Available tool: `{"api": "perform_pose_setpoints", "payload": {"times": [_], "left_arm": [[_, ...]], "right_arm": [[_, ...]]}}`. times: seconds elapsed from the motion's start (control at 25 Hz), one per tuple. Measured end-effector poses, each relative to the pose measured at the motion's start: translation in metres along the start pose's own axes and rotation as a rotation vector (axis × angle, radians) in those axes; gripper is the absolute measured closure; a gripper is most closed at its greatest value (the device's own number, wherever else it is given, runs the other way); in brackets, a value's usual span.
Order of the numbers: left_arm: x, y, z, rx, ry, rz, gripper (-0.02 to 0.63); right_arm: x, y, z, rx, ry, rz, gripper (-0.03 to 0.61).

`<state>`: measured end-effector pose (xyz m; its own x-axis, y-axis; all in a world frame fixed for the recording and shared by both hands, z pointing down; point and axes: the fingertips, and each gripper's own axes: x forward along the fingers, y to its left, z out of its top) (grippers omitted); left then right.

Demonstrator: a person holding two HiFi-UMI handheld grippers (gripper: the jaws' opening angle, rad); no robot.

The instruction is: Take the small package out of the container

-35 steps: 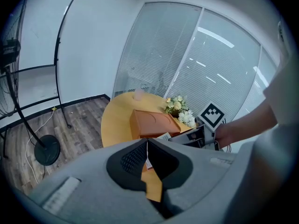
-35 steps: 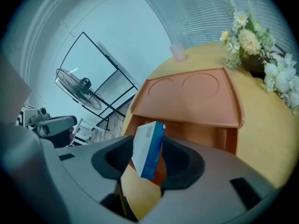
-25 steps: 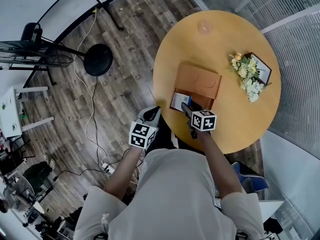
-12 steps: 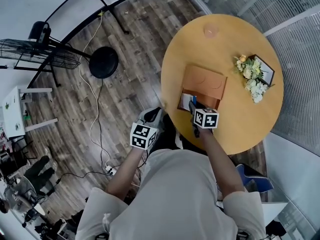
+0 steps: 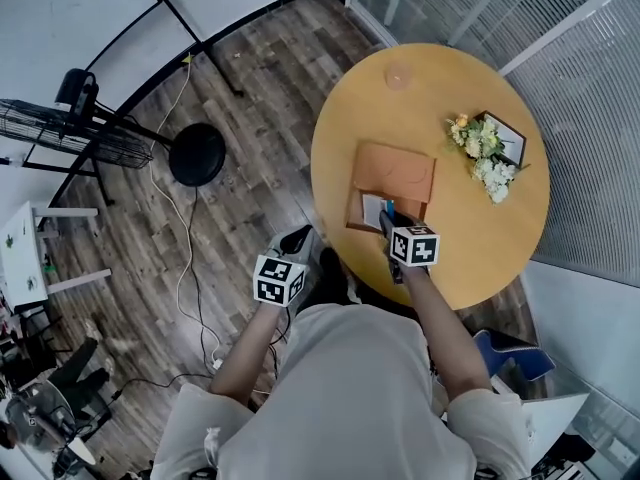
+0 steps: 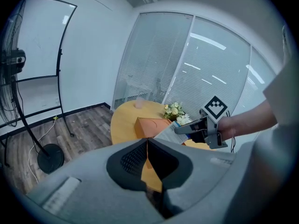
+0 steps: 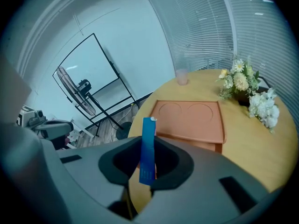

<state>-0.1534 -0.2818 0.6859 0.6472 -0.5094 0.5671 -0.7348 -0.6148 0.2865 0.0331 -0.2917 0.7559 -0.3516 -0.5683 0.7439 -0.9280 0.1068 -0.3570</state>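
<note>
Right gripper (image 5: 386, 216): its 2 jaws have just been closing and are now clamped on the small package (image 7: 148, 148). This is a thin blue item held edge-on at the near end of the orange container (image 5: 393, 173), close to the near edge of the round table (image 5: 345, 118). Left gripper (image 5: 300, 240): jaws together with nothing between them, held off the table beyond its near-left edge, above the wood floor (image 5: 230, 208).

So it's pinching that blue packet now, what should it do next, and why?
Probably carry it sideways onto bare table. The right gripper has just closed its jaws on the small package, which hangs clear of the orange container.
</note>
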Motion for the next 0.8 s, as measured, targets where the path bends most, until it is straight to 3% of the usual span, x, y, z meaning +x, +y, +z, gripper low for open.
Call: {"api": "perform_pose_setpoints", "payload": {"times": [0.8], "left_arm": [[0.014, -0.057, 0.016, 0.059, 0.031, -0.135, 0.594]], "right_arm": [[-0.125, -0.006, 0.032, -0.114, -0.163, -0.07, 0.515]]}}
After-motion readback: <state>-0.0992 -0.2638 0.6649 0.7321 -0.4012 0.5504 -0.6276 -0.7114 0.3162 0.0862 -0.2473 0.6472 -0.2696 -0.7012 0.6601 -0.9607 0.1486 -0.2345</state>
